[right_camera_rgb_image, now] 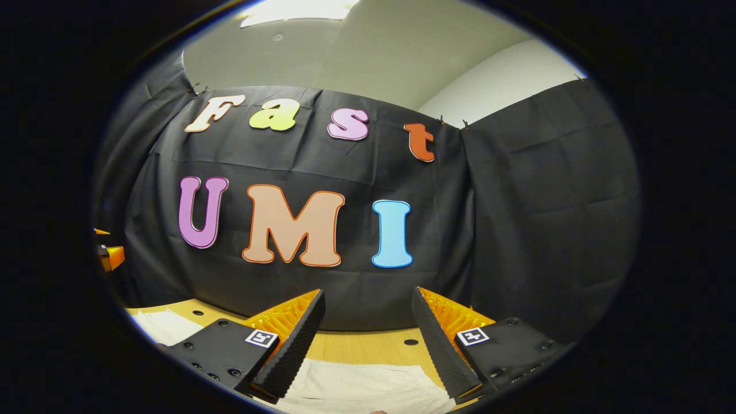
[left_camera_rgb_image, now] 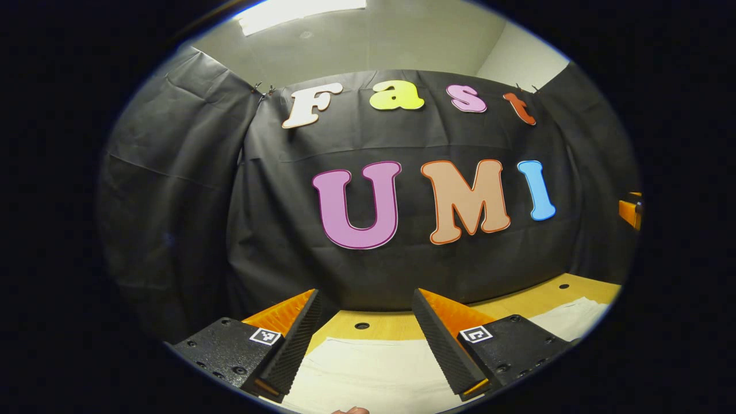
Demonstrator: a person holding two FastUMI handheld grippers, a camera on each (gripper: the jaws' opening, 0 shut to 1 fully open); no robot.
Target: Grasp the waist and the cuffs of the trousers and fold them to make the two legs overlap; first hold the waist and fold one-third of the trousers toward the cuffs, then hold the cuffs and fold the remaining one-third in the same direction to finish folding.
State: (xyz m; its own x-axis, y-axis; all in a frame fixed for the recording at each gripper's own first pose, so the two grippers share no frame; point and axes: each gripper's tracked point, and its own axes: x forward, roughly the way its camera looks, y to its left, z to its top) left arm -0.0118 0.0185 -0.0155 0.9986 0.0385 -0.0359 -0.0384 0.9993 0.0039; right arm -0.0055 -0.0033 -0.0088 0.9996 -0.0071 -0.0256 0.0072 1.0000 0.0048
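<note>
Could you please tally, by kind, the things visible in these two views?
Grippers: 2, left gripper and right gripper, both open
Trousers: 1
Table: 1
Total: 4

Between my left claw's [left_camera_rgb_image: 364, 339] spread fingers there's an open lane toward 12 o'clock: pale trousers [left_camera_rgb_image: 368, 371] lying flat under it, then bare wooden table [left_camera_rgb_image: 397, 323], nothing standing up. The lane dead-ends at the black cloth wall [left_camera_rgb_image: 172, 190], which also wraps round at 9 o'clock. More cloth lies flat at 3 o'clock. My right claw [right_camera_rgb_image: 368, 339] has the same deal: gap wide, flat trousers [right_camera_rgb_image: 356, 388], table strip [right_camera_rgb_image: 368, 345], then the wall [right_camera_rgb_image: 546, 201] closing off 12 and 3 o'clock.
</note>
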